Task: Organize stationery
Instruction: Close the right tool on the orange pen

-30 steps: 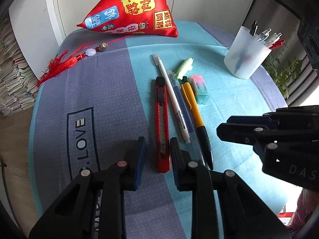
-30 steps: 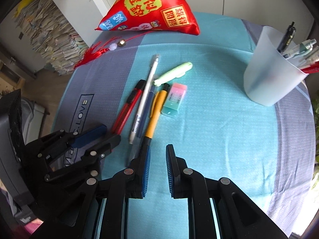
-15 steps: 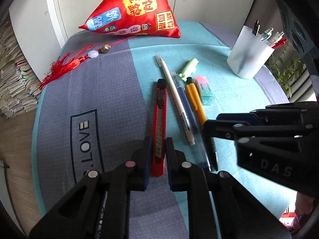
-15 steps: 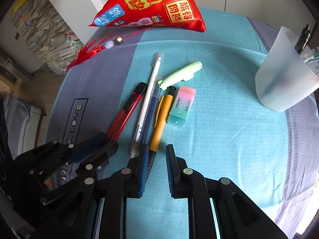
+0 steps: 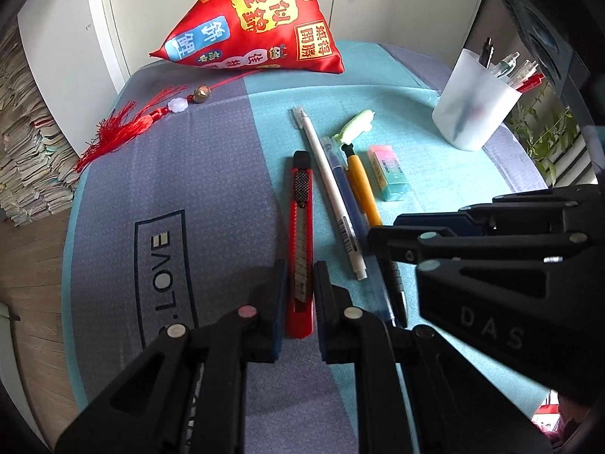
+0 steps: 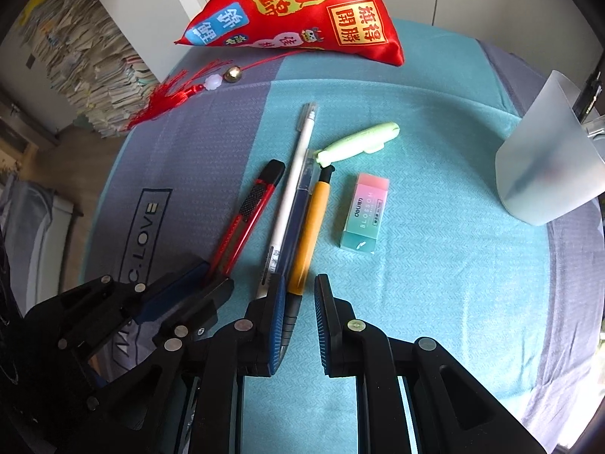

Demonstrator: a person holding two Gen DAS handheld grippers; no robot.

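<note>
A red utility knife [image 5: 302,204] lies on the blue-grey cloth, and my left gripper [image 5: 298,276] is shut on its near end, a pad against each side. To its right lie a white pen [image 5: 329,178], a blue pen [image 5: 348,193] and a yellow pen [image 6: 310,227]. My right gripper [image 6: 298,287] stands with its jaws almost closed, only a narrow slit between them. The yellow pen's dark tip shows in that slit beside the left pad, clear of the right pad. A frosted pen cup [image 5: 472,113] holding several pens stands at the far right.
A green highlighter [image 6: 359,138] and a pink-and-teal eraser [image 6: 365,210] lie beyond the pens. A red triangular cushion [image 5: 257,26] with a tassel [image 5: 124,128] sits at the back. Paper stacks [image 5: 22,159] stand off the table's left edge. A plant stands beyond the cup.
My left gripper's jaws went from standing apart at the red knife's near end to closed against its sides. My right gripper slid forward until the yellow pen's tip lay in its slit.
</note>
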